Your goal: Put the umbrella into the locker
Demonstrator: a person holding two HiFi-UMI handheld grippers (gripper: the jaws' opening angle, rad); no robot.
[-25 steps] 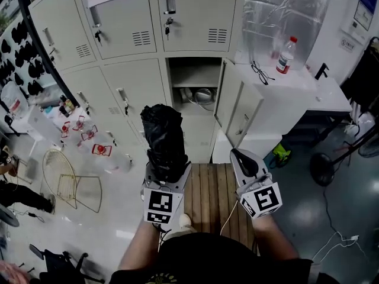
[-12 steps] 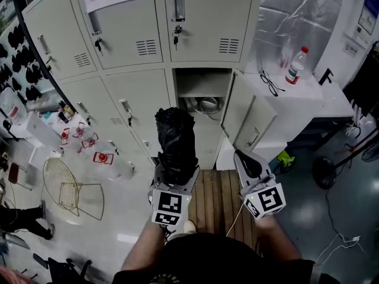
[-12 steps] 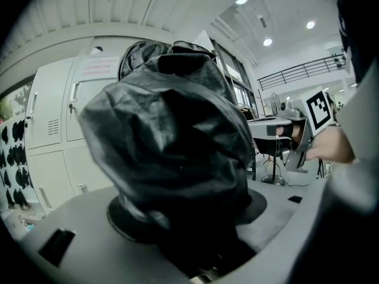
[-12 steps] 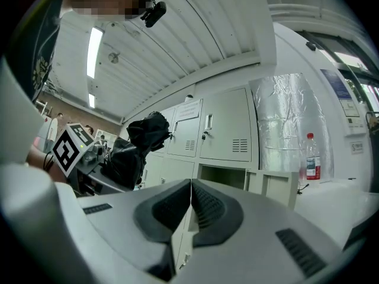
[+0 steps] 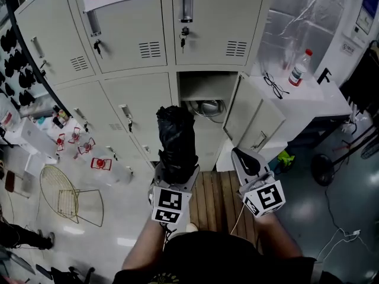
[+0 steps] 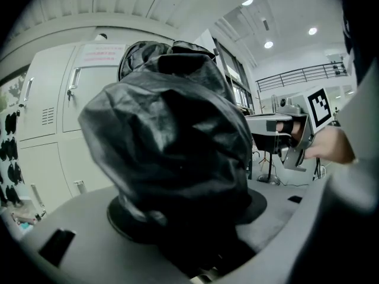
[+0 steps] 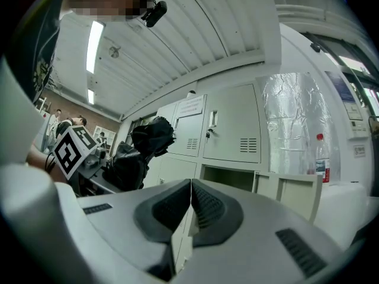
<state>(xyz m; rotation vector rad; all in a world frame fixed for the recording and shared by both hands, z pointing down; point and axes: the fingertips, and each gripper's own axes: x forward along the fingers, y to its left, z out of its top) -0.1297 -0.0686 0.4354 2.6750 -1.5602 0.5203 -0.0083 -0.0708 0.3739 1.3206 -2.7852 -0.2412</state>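
A folded black umbrella (image 5: 176, 138) stands upright in my left gripper (image 5: 176, 173), whose jaws are shut on its lower part. In the left gripper view the umbrella (image 6: 172, 141) fills most of the picture. The open locker (image 5: 204, 99) is straight ahead in the middle row, its door (image 5: 251, 120) swung out to the right; something pale lies on its lower shelf. My right gripper (image 5: 246, 161) is beside the left one, to its right, shut with nothing between its pads (image 7: 190, 203). The right gripper view also shows the umbrella (image 7: 145, 149) at left and the open locker (image 7: 231, 179).
Closed grey lockers (image 5: 118, 28) surround the open one. A white cabinet (image 5: 296, 93) at right carries a bottle (image 5: 299, 68) and glasses (image 5: 273, 84). A wooden pallet (image 5: 216, 191) lies underfoot. Wire chairs (image 5: 65, 194) and clutter stand at left.
Both grippers and the umbrella have moved toward the lockers; the open locker now appears closer and more central in the head view. Both grips are unchanged.
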